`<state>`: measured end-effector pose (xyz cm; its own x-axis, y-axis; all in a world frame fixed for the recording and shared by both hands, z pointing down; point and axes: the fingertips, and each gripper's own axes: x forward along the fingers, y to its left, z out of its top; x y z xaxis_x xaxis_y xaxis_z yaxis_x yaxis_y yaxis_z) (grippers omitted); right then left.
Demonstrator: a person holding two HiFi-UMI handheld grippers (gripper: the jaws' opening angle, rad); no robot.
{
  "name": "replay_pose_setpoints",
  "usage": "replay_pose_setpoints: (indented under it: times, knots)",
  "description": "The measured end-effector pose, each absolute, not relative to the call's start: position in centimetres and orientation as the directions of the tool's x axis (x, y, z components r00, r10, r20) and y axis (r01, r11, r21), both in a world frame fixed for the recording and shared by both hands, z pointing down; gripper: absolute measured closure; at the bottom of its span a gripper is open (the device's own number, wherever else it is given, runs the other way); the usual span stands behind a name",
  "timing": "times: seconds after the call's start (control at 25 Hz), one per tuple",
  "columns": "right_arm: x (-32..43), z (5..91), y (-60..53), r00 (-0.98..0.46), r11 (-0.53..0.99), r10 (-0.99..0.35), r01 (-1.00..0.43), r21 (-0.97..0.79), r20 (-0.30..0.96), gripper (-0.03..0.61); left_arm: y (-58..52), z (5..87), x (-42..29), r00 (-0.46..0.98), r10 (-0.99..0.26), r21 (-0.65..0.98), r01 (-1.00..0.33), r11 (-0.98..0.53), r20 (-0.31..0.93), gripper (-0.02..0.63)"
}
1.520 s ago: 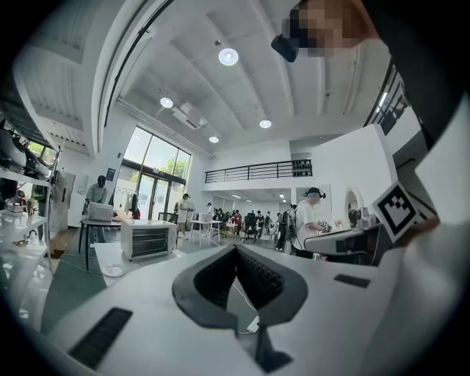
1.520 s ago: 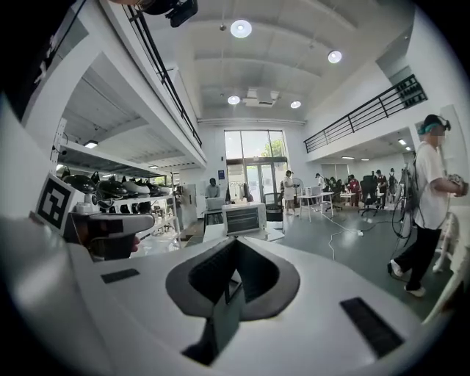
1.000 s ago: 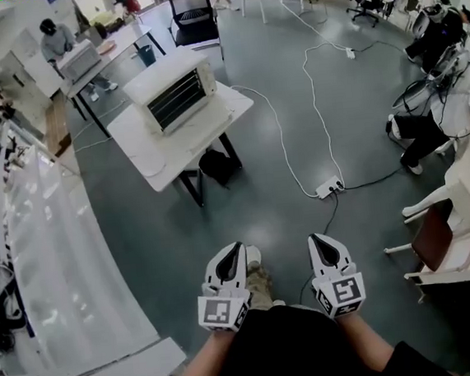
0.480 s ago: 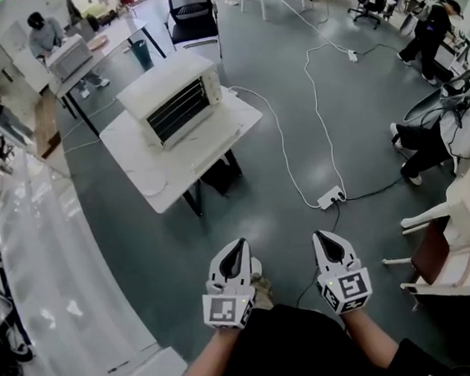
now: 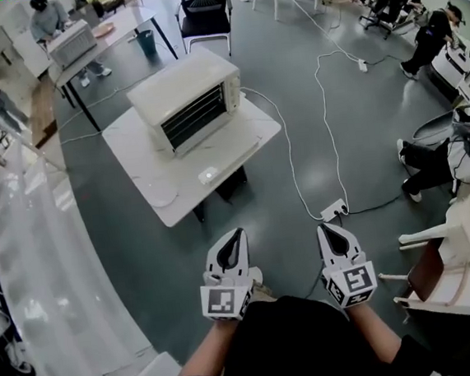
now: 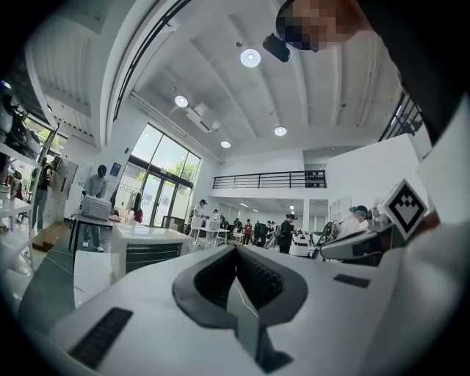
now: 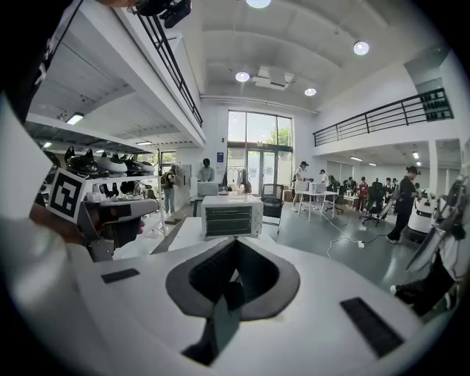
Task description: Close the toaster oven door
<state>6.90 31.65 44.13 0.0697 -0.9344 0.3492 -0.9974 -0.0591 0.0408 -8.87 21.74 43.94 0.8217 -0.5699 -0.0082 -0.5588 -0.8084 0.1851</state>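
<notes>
White table [image 5: 178, 193] at eleven o'clock, with a small pale object [image 5: 208, 175] lying near its front edge. Black office chair [image 5: 204, 12] at twelve, teal bin [image 5: 146, 43] just left of it. Second table [image 5: 124, 24] far back at eleven, a person [image 5: 43, 18] standing beside it. White cable [image 5: 320, 100] trailing over the grey floor [image 5: 271, 221] from one o'clock to a power strip [image 5: 333, 210] just past three. Seated person [image 5: 450, 150] at three. Glossy white counter [image 5: 36, 268] at nine.
</notes>
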Motion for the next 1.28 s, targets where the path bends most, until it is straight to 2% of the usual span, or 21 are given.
replay_pose_setpoints:
  times: [0.48, 0.68, 0.92, 1.16, 1.28]
  knots:
    - [6.1, 46.6, 24.1, 0.061, -0.041, -0.92, -0.997, 0.059, 0.387, 0.558, 14.6, 47.0, -10.2, 0.816, -0.578, 0.237, -0.564, -0.791, 0.012, 0.597]
    - [6.1, 47.2, 21.3, -0.009, 0.034, -0.928, -0.998, 0.059, 0.371, 0.558, 13.7, 47.8, -9.7, 0.792, -0.61, 0.219, -0.593, -0.775, -0.014, 0.597]
    - [6.5, 47.5, 15.2, -0.095, 0.115, -0.933, -0.993, 0.037, 0.348, 0.558, 10.0, 48.4, -9.6, 0.751, -0.66, 0.227, -0.645, -0.73, 0.015, 0.597]
    - [11.2, 48.3, 8.8, -0.182, 0.191, -0.92, -0.982, -0.007, 0.346, 0.558, 5.1, 48.3, -6.3, 0.674, -0.736, 0.211, -0.728, -0.652, 0.052, 0.597]
    - [13.2, 49.5, 5.2, -0.221, 0.225, -0.908, -0.974, -0.032, 0.356, 0.558, 2.2, 49.4, -4.2, 0.671, -0.737, 0.22, -0.733, -0.643, 0.083, 0.597]
